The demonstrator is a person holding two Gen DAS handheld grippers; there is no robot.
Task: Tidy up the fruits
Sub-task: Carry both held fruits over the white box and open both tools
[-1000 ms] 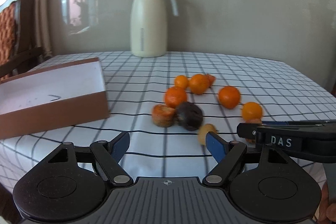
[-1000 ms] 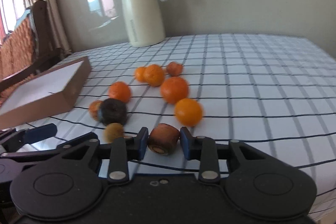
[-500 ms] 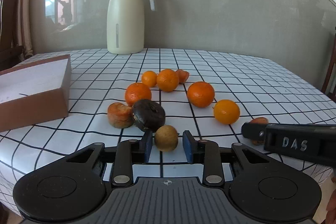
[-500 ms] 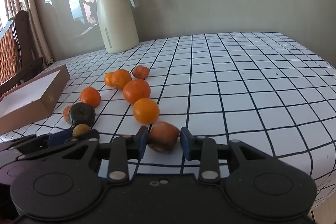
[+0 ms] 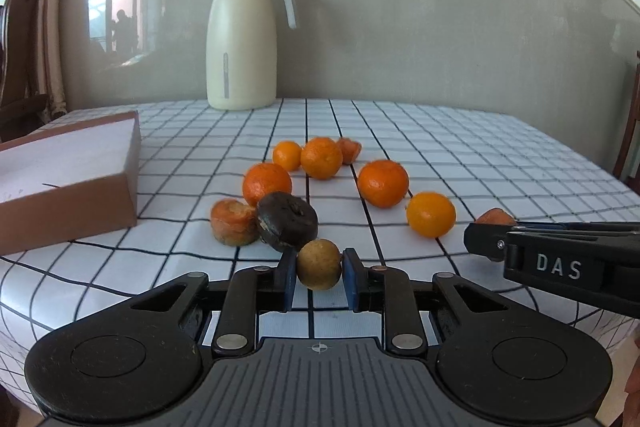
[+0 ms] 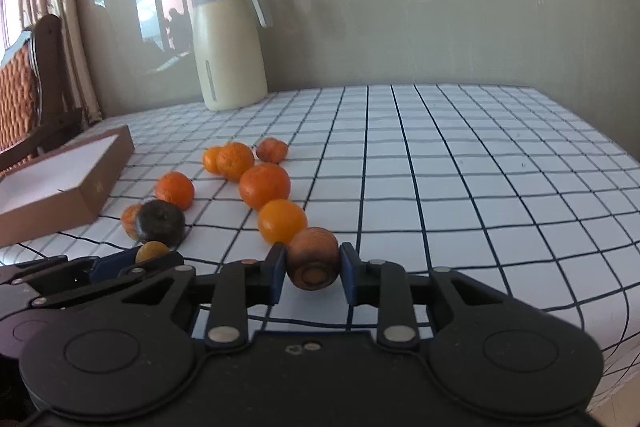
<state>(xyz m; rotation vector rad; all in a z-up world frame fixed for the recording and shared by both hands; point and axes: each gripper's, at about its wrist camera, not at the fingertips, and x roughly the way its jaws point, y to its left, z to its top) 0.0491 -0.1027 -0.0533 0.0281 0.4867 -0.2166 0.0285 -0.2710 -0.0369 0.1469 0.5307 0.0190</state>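
My left gripper [image 5: 319, 277] is shut on a small tan round fruit [image 5: 319, 264] at the table's near edge. My right gripper [image 6: 313, 269] is shut on a brownish-orange fruit [image 6: 313, 264]; it also shows in the left wrist view [image 5: 494, 216]. Several oranges [image 5: 383, 183] lie in a loose cluster mid-table. A dark rotten fruit [image 5: 287, 221] leans on a bruised orange one [image 5: 233, 221], just beyond the tan fruit. An open brown box [image 5: 72, 167] with a white inside sits at the left.
A cream thermos jug [image 5: 241, 43] stands at the table's far edge against the wall. A wooden chair [image 6: 28, 95] is beyond the left side. The checked tablecloth [image 6: 480, 167] stretches to the right of the fruit. The right gripper's body [image 5: 560, 263] reaches in from the right.
My left gripper was open a second ago; it moved in and shut on the tan fruit. The right gripper stays shut on its fruit and both views have shifted slightly.
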